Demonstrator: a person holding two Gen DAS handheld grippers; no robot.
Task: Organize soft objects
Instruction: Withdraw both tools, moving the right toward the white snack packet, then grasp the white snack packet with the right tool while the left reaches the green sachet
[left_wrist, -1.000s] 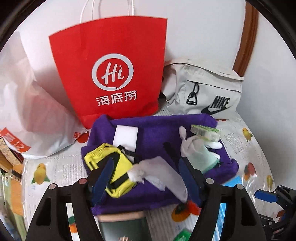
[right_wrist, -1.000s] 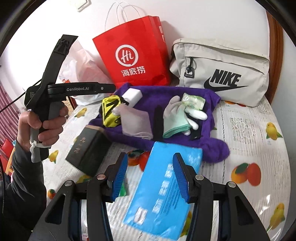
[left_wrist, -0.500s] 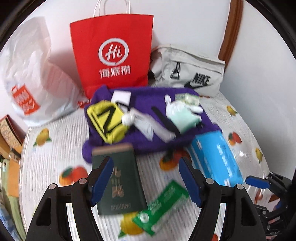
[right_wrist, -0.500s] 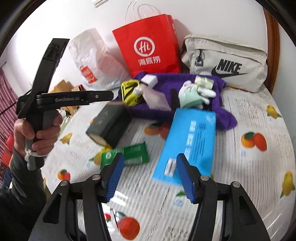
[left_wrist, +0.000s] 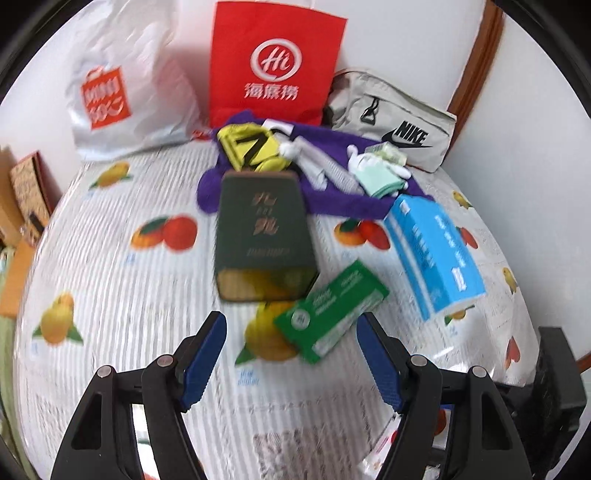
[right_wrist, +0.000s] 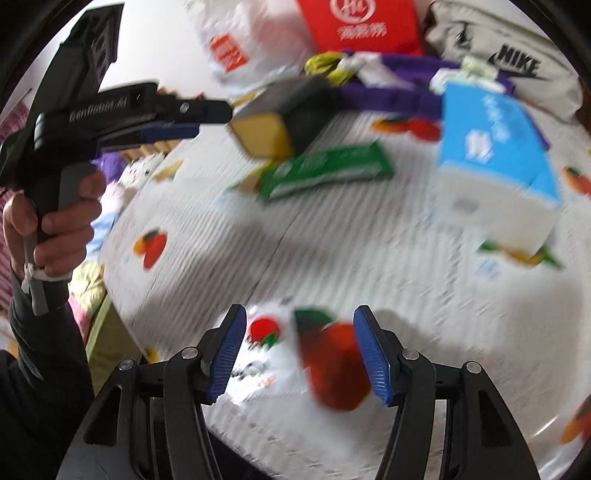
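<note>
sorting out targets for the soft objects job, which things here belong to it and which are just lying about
Belong to the job:
purple cloth
yellow pouch
white gloves
mint cloth

Just lying about:
dark green box
green packet
blue box
red bag
white plastic bag
Nike bag

A purple cloth (left_wrist: 343, 199), a dark green box (left_wrist: 262, 232) and a blue pack (left_wrist: 436, 251) lie on a fruit-printed tablecloth (left_wrist: 122, 295).
</note>
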